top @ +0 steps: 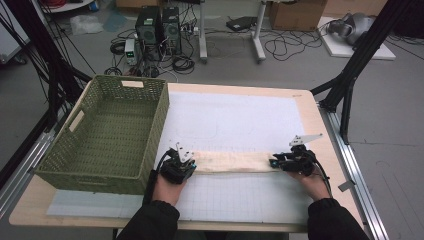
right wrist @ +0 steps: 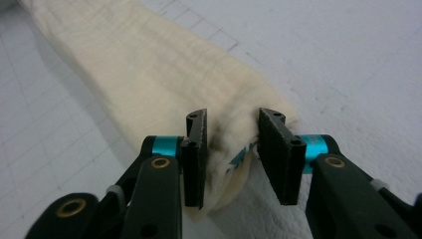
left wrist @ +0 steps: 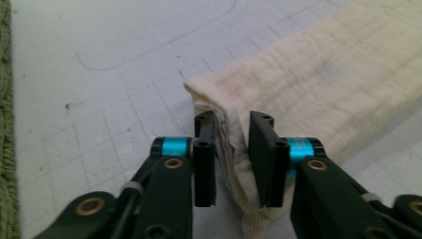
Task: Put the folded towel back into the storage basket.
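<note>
Because the long folded strip of cream woven cloth (top: 232,161) lying across the white gridded mat (top: 235,200) is light, limp and layered, I straddle its ends: left gripper (left wrist: 234,149) and right gripper (right wrist: 231,149) narrowly parted, layers between, neither pinching

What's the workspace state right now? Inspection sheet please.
Surface: white grid mat on a wooden table.
Job's things: cream folded cloth, a long strip across the mat.
Clutter: green woven basket at the left; its floor looks bare.
Grippers: left gripper and right gripper each straddle one cloth end; whether they clamp is unclear.
Cables: one trails from each gripper.
Surroundings: computer towers, cardboard box, floor cables.
</note>
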